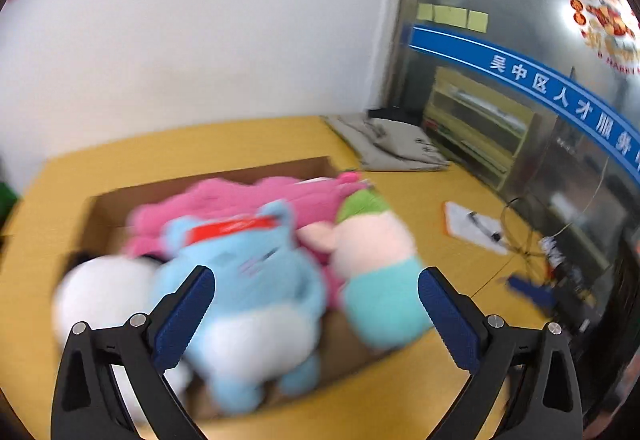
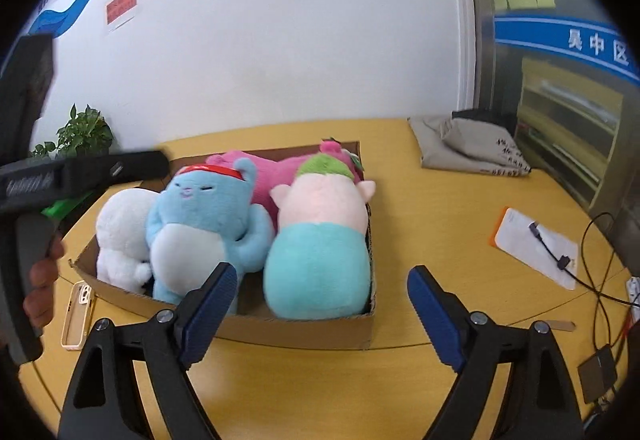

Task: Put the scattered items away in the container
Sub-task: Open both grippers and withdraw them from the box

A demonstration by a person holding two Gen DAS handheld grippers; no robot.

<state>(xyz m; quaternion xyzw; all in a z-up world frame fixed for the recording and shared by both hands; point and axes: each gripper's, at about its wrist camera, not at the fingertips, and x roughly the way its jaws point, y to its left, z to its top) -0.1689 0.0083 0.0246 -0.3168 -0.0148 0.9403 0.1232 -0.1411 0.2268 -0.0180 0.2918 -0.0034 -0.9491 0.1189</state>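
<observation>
Both tongs gape with nothing between the pads: the left gripper (image 1: 316, 292) at the bottom of its blurred view, the right gripper (image 2: 322, 290) likewise. Just beyond them sits the brown cardboard box (image 2: 296, 332), mid-frame, packed with a sky-blue plush cat in a red headband (image 2: 208, 216), a teal-and-pink plush doll with green hair (image 2: 320, 240), a white fluffy toy (image 2: 120, 236) and a pink plush (image 2: 272, 170) behind. No soft toy appears left on the yellow wooden table (image 2: 440, 232), so the tidying looks nearly done.
</observation>
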